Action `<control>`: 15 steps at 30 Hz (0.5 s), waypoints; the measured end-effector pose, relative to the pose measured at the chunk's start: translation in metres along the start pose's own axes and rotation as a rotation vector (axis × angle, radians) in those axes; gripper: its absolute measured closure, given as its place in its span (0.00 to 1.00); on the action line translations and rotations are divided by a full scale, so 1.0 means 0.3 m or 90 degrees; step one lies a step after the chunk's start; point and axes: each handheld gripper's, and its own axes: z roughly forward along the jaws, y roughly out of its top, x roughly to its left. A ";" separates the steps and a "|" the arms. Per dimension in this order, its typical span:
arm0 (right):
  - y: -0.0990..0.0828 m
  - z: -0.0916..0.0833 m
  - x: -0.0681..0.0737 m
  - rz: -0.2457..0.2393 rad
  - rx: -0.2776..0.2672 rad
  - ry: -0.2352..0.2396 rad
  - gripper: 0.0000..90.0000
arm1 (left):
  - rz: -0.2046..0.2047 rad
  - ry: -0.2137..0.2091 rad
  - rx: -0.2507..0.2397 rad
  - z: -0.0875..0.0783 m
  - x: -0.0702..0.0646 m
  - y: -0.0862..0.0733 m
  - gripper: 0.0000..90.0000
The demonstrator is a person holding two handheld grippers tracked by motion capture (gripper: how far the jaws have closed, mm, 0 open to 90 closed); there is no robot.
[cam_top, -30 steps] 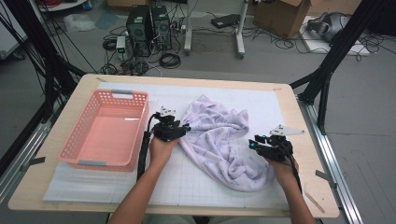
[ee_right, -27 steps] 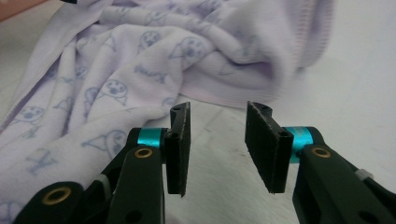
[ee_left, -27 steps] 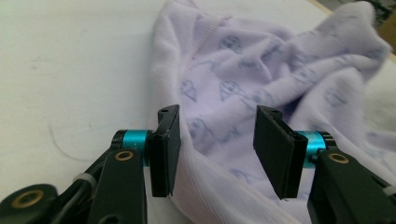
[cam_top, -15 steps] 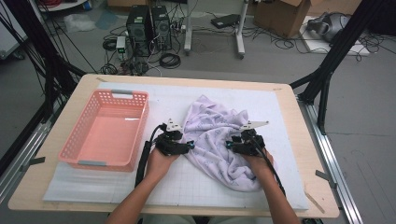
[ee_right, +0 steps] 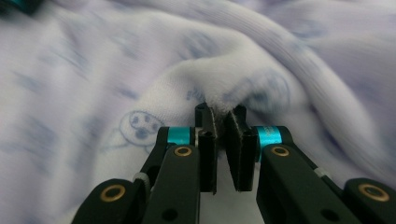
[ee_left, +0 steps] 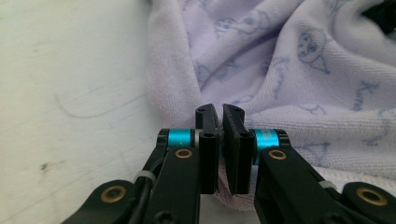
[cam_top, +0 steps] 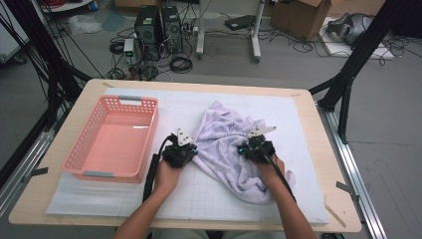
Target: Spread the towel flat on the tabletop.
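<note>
Left gripper (cam_top: 195,152) now clamped on towel (cam_top: 224,139) edge, right gripper (cam_top: 241,149) moved inward from the mat's right side, jaws just closed pinching a fold

The work surface is a rectangular light-wood table (cam_top: 318,149) with rounded corners, covered by a white gridded mat (cam_top: 209,199). It stands on a grey floor (cam_top: 388,119) strewn with black cables (cam_top: 180,63) (most lie near two black computer towers (cam_top: 160,29) behind the table). Black metal frame struts (cam_top: 348,74) flank the table, and a brown cardboard box (cam_top: 298,17) sits at the rear right.
</note>
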 end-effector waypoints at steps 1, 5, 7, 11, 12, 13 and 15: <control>0.002 -0.013 -0.026 0.001 0.011 -0.033 0.93 | -0.007 0.006 -0.002 -0.003 0.014 0.000 0.95; -0.005 -0.073 -0.131 0.033 0.015 -0.158 0.92 | -0.050 0.009 -0.012 0.002 0.059 -0.012 0.95; -0.016 -0.085 -0.167 0.086 -0.009 -0.162 0.88 | -0.061 -0.008 -0.001 0.013 0.056 -0.017 0.84; -0.022 -0.094 -0.190 0.139 -0.071 -0.125 0.68 | -0.041 -0.016 -0.014 0.007 0.032 -0.009 0.66; -0.020 -0.108 -0.190 0.148 -0.086 -0.124 0.67 | -0.044 -0.012 -0.021 0.000 0.028 -0.006 0.62; -0.021 -0.125 -0.191 0.152 -0.102 -0.120 0.65 | -0.044 -0.015 -0.029 -0.008 0.028 -0.003 0.59; -0.025 -0.164 -0.186 0.147 -0.122 -0.121 0.64 | -0.044 -0.010 -0.045 -0.025 0.029 0.002 0.57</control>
